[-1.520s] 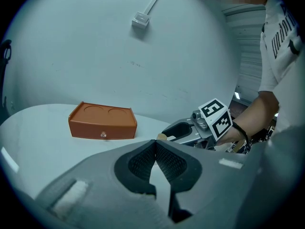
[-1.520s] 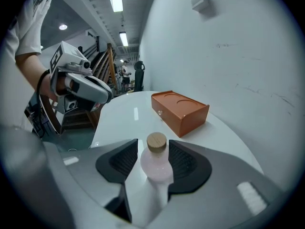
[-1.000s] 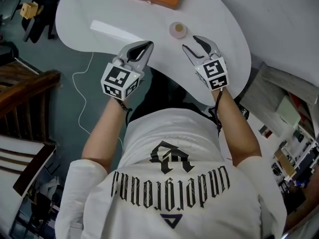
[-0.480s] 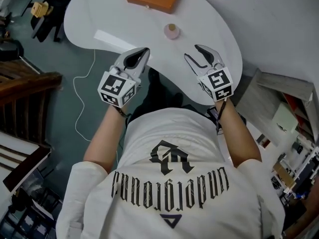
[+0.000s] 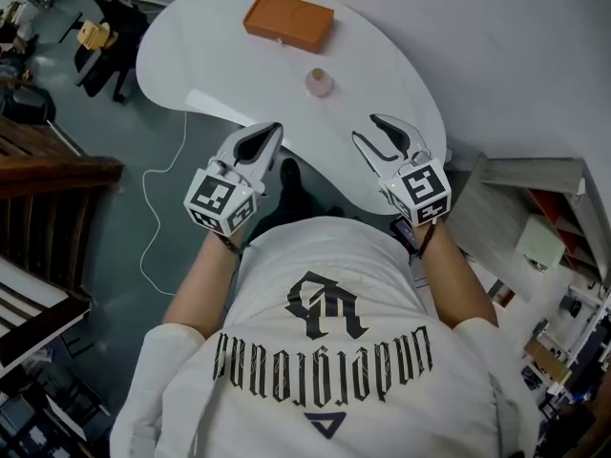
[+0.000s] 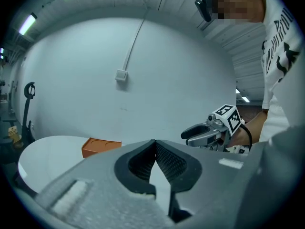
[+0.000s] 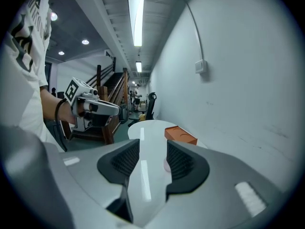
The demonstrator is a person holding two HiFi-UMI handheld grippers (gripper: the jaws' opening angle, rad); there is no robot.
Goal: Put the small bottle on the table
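The small pale bottle (image 5: 318, 82) stands upright on the white table (image 5: 220, 46), just this side of an orange box (image 5: 288, 22). My right gripper (image 5: 380, 134) hovers over the table's near edge, short of the bottle and to its right; its jaws are open and closing, with nothing between them. In the right gripper view the bottle (image 7: 166, 165) peeks out behind the right jaw of that gripper (image 7: 152, 149). My left gripper (image 5: 268, 134) hangs at the table's near edge, shut and empty. Its tips meet in the left gripper view (image 6: 155, 144).
The orange box (image 6: 100, 147) lies at the table's far side by a grey wall. A white cable (image 5: 158, 175) trails over the floor on the left. Wooden furniture (image 5: 48, 175) stands left of the table, and shelves with clutter (image 5: 535, 246) on the right.
Both grippers have drawn back from the bottle toward the person's body, and the gap to the bottle has grown. The bottle has stayed on the table.
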